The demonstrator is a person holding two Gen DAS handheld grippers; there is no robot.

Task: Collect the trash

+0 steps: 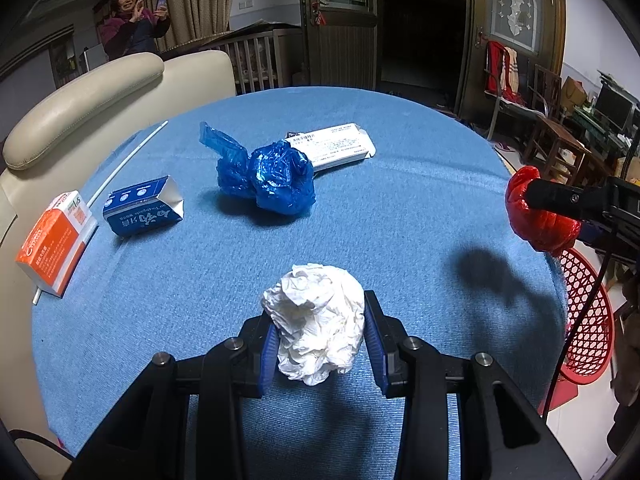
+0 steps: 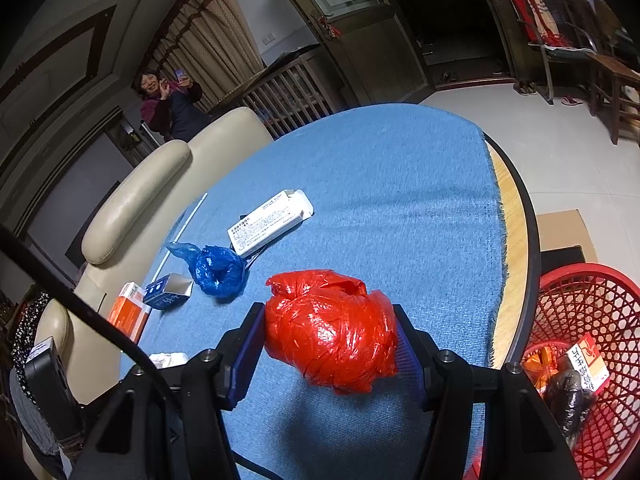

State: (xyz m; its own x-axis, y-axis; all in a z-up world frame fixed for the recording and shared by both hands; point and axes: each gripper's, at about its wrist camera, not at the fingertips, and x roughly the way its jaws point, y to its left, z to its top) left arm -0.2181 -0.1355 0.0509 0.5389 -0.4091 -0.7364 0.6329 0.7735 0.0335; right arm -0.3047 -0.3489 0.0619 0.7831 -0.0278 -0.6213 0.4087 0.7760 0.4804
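My left gripper [image 1: 320,320] is shut on a crumpled white tissue [image 1: 316,320] just above the blue tablecloth [image 1: 400,208]. My right gripper [image 2: 330,332] is shut on a crumpled red plastic bag [image 2: 332,328] and holds it above the cloth near the table's right edge; it also shows in the left wrist view [image 1: 536,216]. A red mesh basket [image 2: 600,300] stands on the floor to the right, with some trash inside. On the cloth lie a blue plastic bag [image 1: 268,180], a white box [image 1: 336,146], a blue carton [image 1: 144,206] and an orange box [image 1: 56,240].
A white straw [image 1: 124,164] lies at the cloth's left edge. A beige sofa [image 1: 80,96] stands left of the table. A person [image 1: 132,20] stands behind it. Wooden chairs [image 1: 556,136] stand at the right. The table's bare wooden rim [image 2: 516,240] shows beside the basket.
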